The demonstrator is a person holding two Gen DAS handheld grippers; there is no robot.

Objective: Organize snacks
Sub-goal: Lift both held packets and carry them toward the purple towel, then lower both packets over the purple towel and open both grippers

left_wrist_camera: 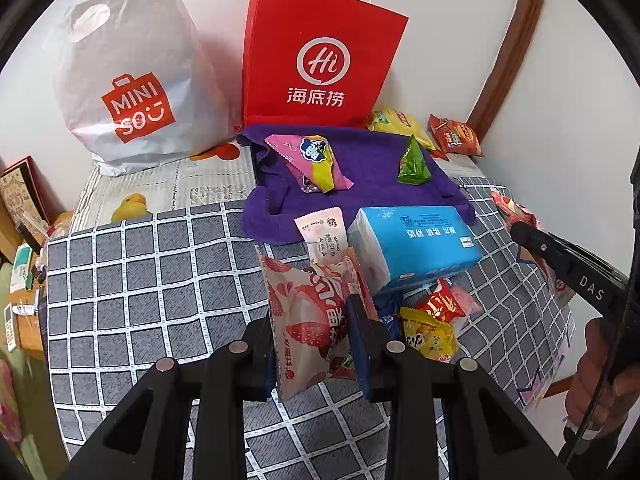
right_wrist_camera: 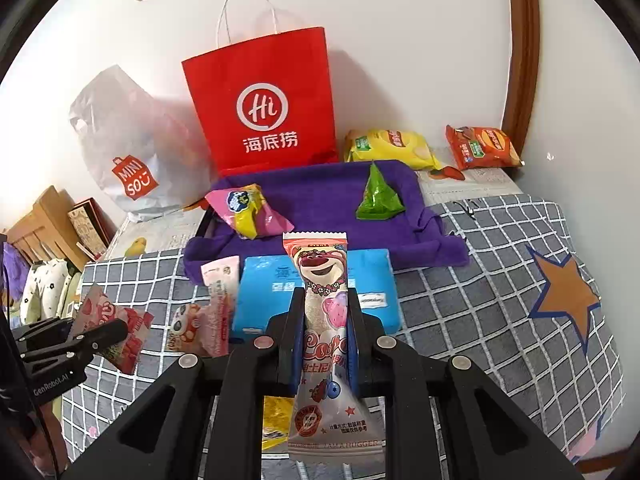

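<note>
My left gripper (left_wrist_camera: 314, 320) is shut on a strawberry snack packet (left_wrist_camera: 304, 320), lifted over the checked cloth; from the right wrist view the same packet (right_wrist_camera: 116, 324) shows at the left in that gripper (right_wrist_camera: 120, 330). My right gripper (right_wrist_camera: 325, 312) is shut on a pink bear snack packet (right_wrist_camera: 324, 280), held upright above the blue tissue pack (right_wrist_camera: 256, 300). A purple towel-lined tray (right_wrist_camera: 316, 204) holds a pink-and-yellow packet (right_wrist_camera: 250, 212) and a green triangular packet (right_wrist_camera: 378, 196). The other gripper's finger (left_wrist_camera: 560, 256) enters the left wrist view at the right.
A red paper bag (right_wrist_camera: 264, 100) and a white plastic bag (right_wrist_camera: 124, 152) stand against the wall. Yellow (right_wrist_camera: 390, 148) and orange (right_wrist_camera: 482, 146) chip bags lie behind the tray. Loose small packets (left_wrist_camera: 436, 320) and a white sachet (left_wrist_camera: 324, 236) lie near the tissue pack (left_wrist_camera: 416, 244).
</note>
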